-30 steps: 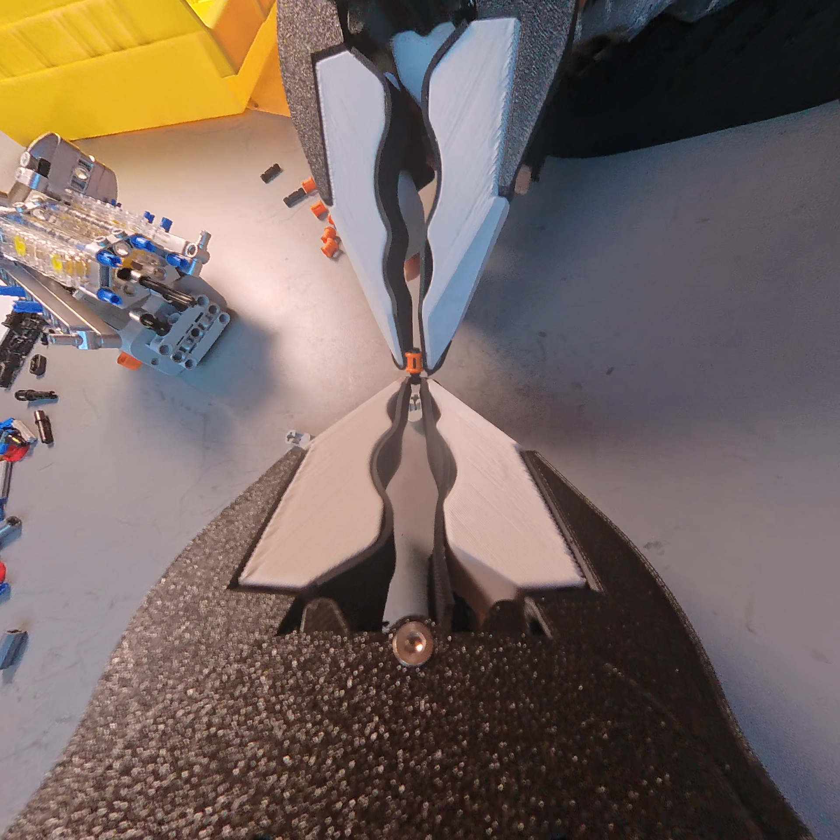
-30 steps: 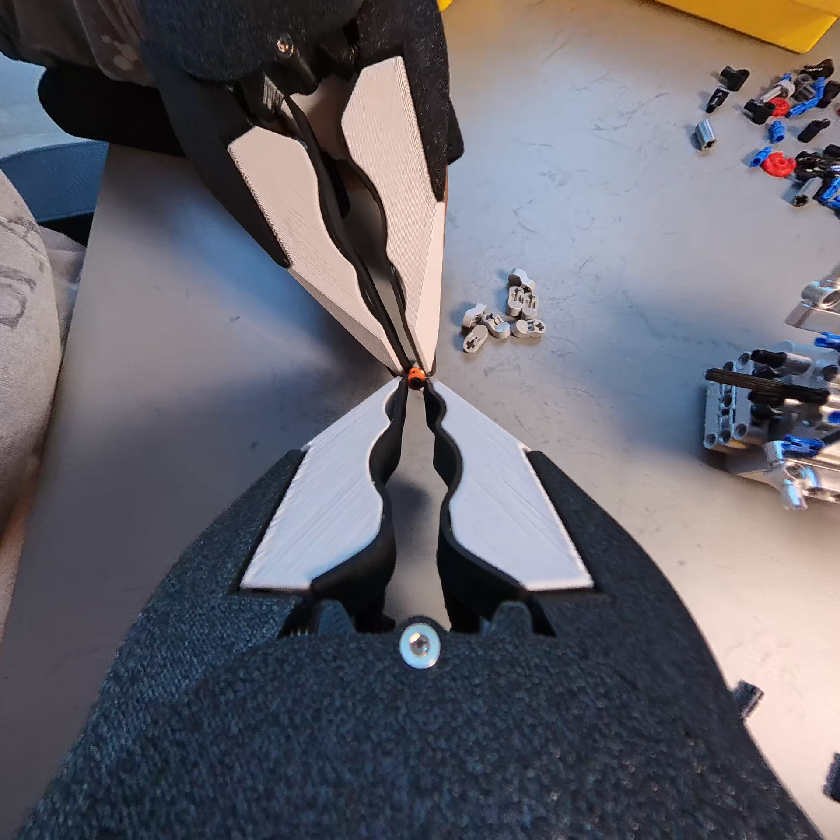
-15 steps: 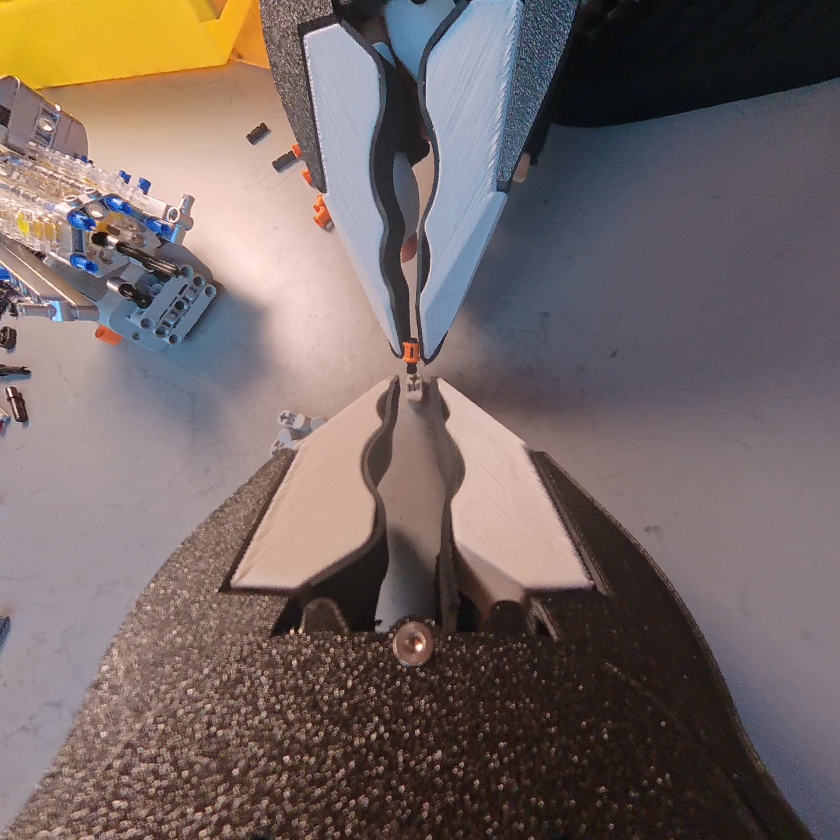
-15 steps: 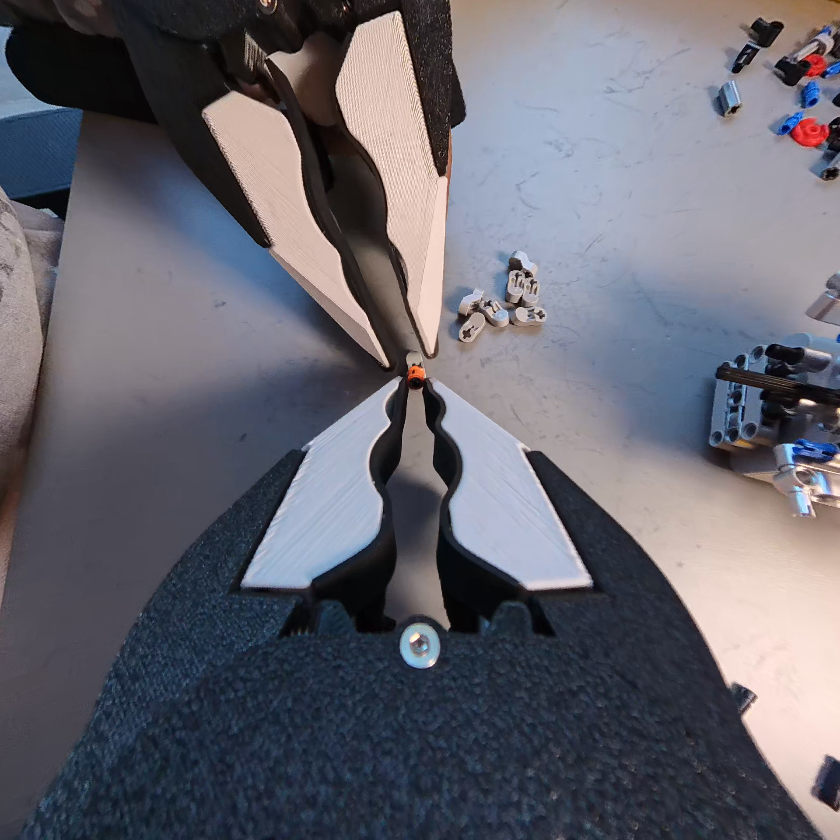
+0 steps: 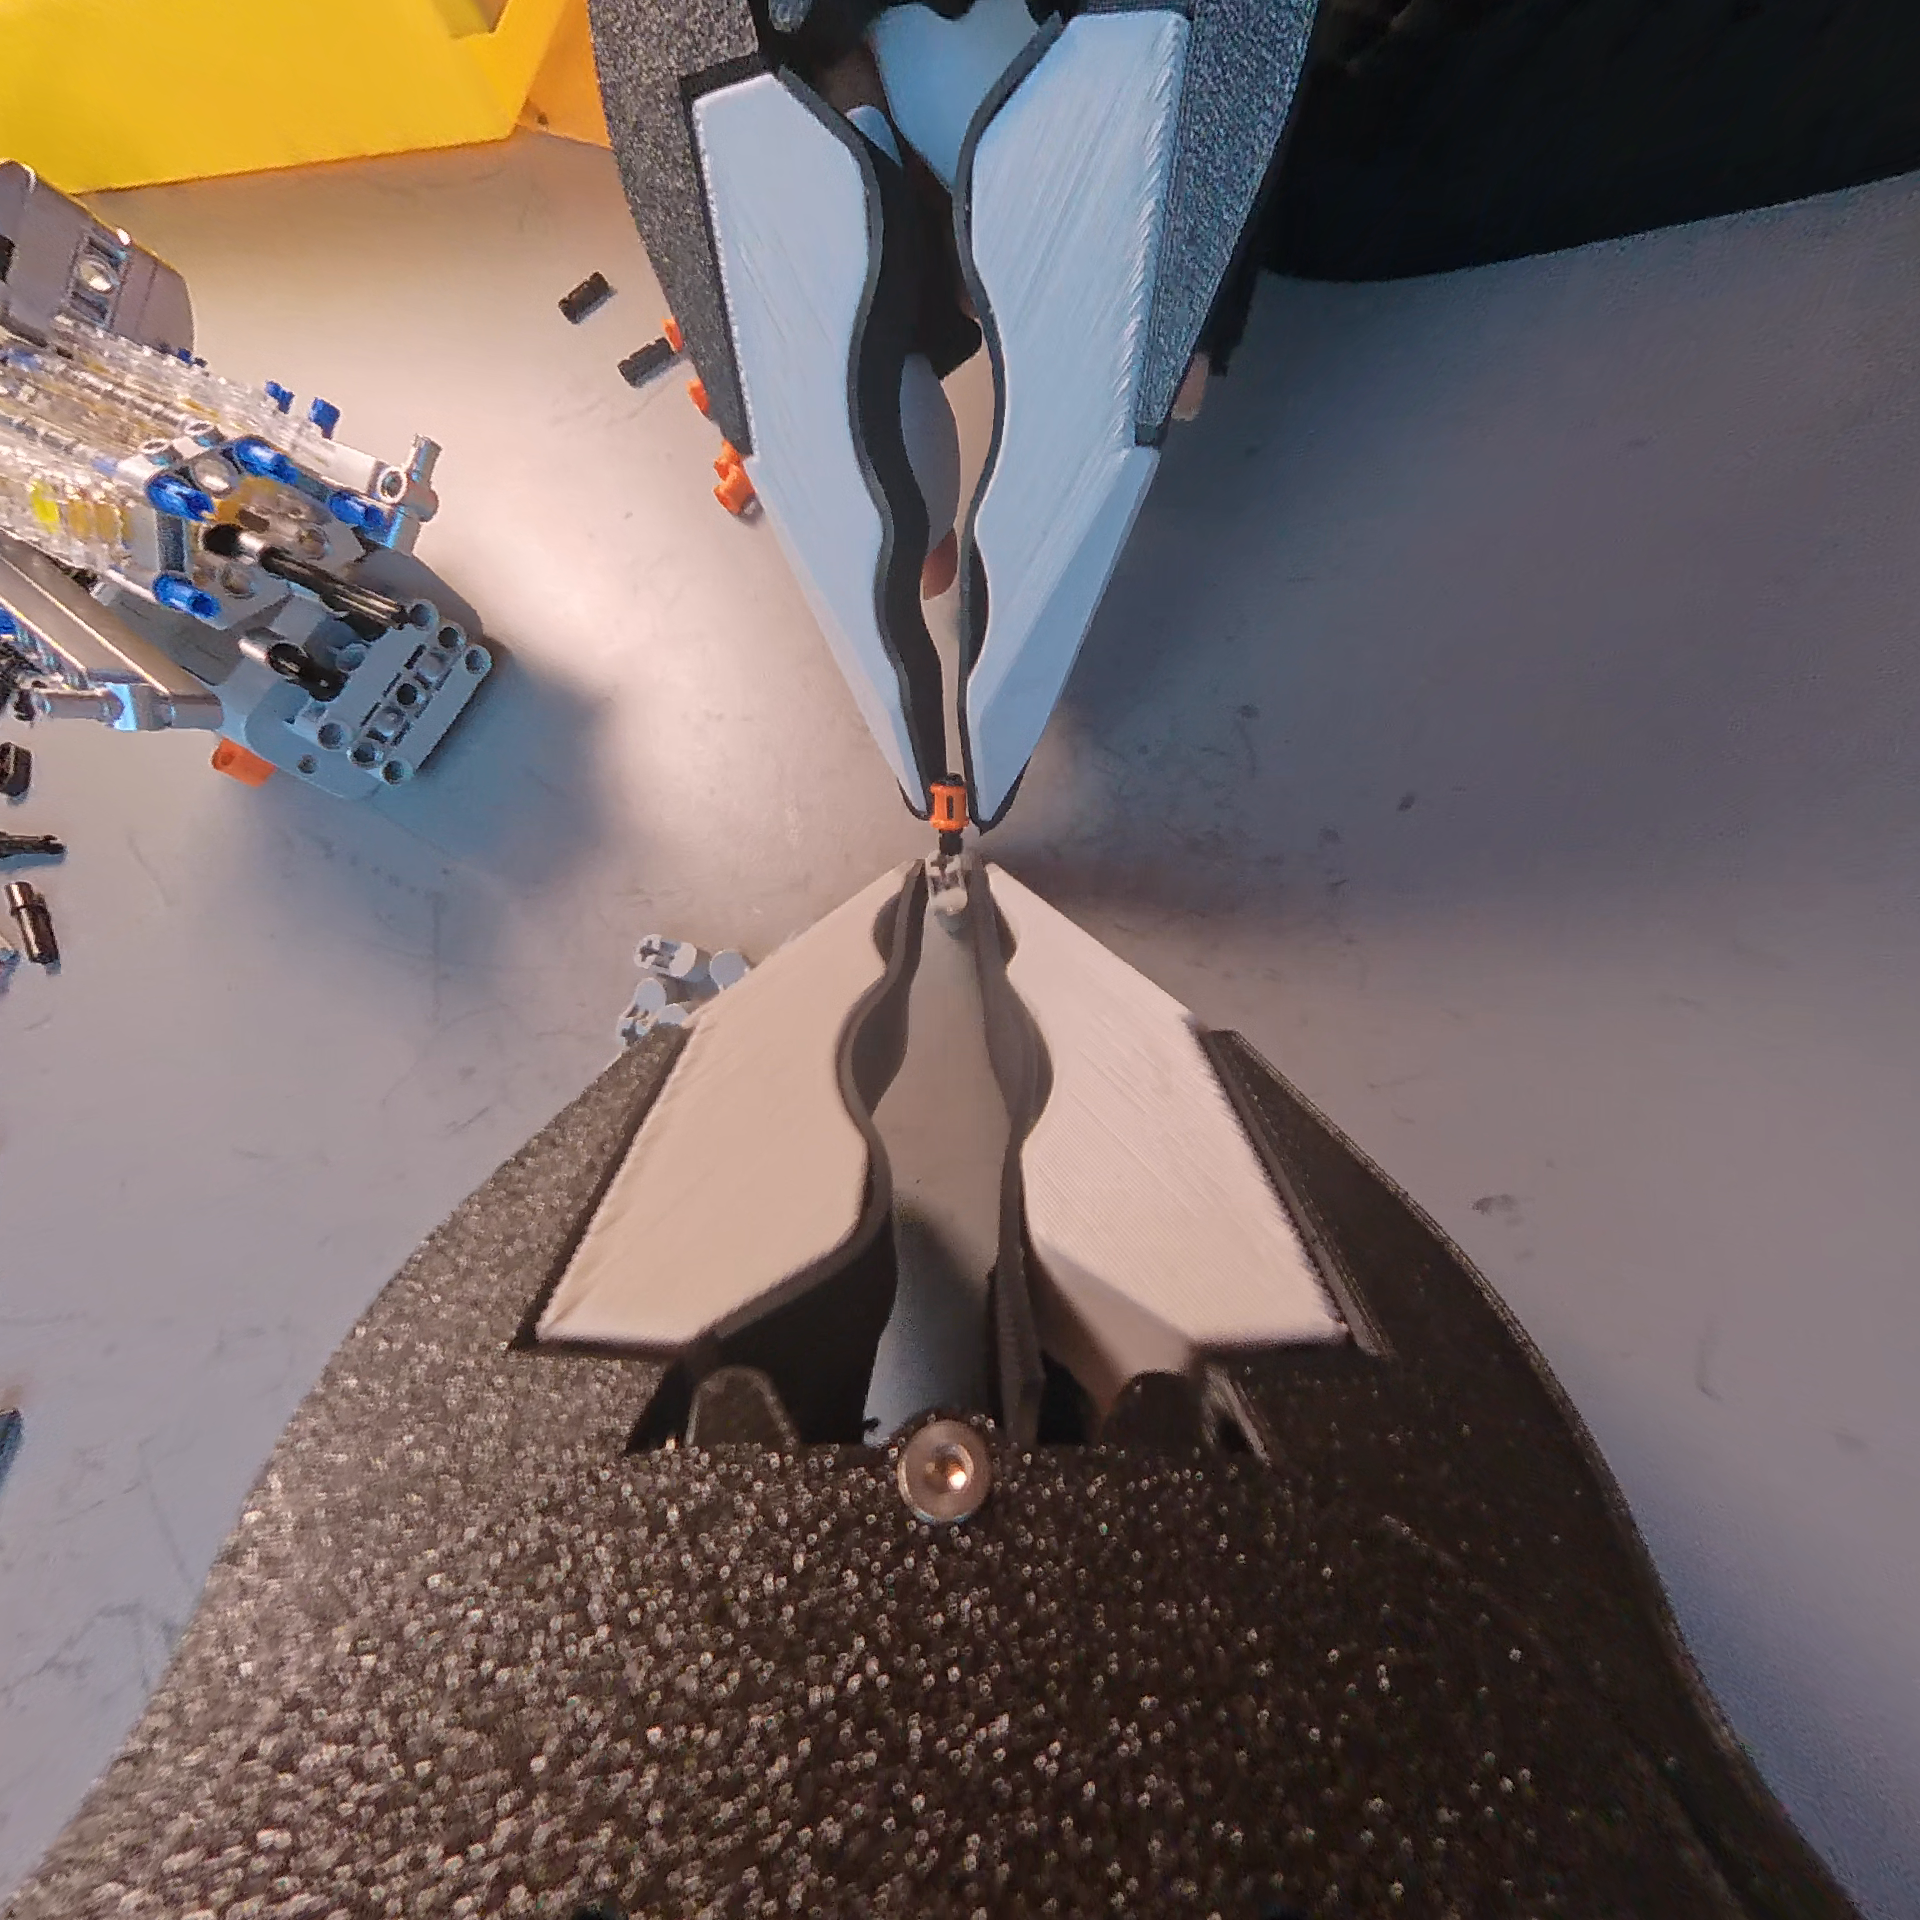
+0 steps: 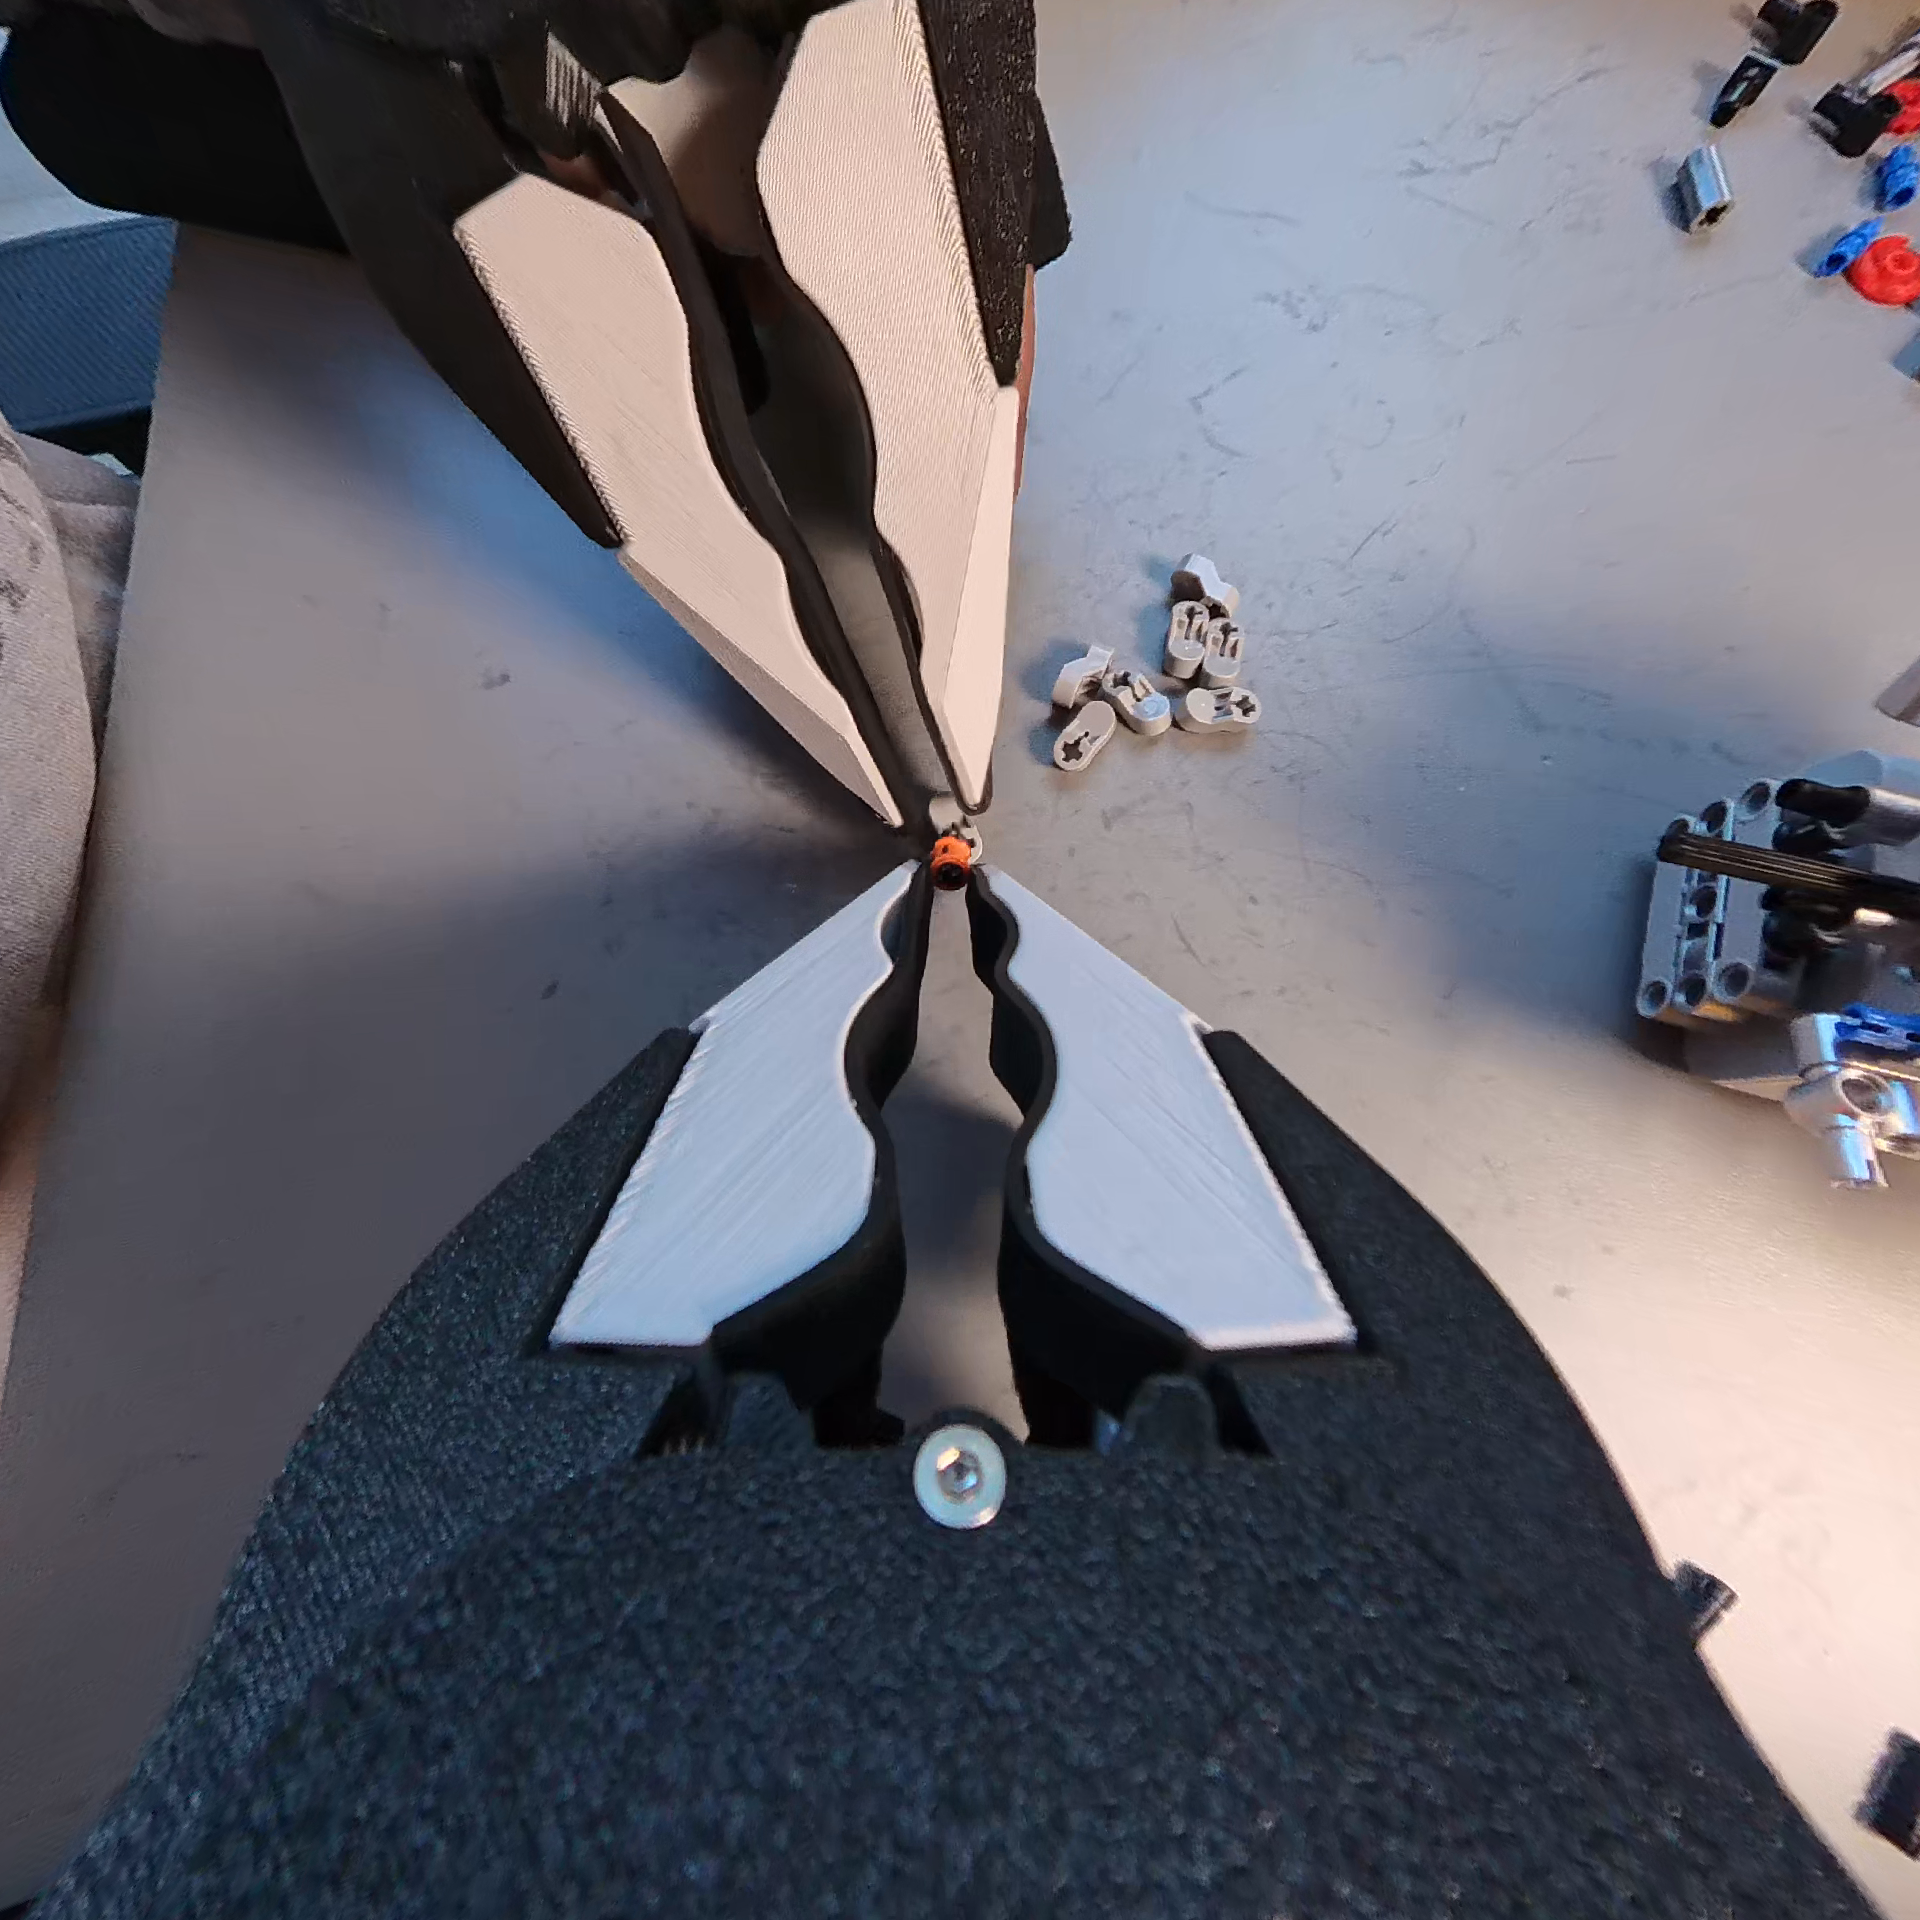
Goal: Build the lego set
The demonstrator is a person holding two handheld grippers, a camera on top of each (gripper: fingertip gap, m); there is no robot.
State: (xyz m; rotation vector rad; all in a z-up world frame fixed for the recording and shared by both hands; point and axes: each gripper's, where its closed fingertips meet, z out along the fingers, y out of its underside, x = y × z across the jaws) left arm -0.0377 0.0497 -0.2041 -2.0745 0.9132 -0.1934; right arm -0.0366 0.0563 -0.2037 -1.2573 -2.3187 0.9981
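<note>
Tip to tip above the worktop (image 5: 1507, 727) — left gripper (image 5: 948, 878) pinching a grey connector (image 5: 948, 896), right gripper (image 6: 948, 868) pinching an orange pin (image 6: 949, 852).

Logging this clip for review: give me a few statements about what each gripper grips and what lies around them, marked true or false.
1. The right gripper is shut on a small orange piece. True.
2. The left gripper has its jaws wide open and empty. False: they are closed on a small grey piece.
3. A cluster of loose grey connectors lies on the table. True.
4. The two grippers point the same way, side by side. False: they face each other, tips nearly meeting.
5. A partly built brick model sits inside the yellow bin. False: it rests on the table.
</note>
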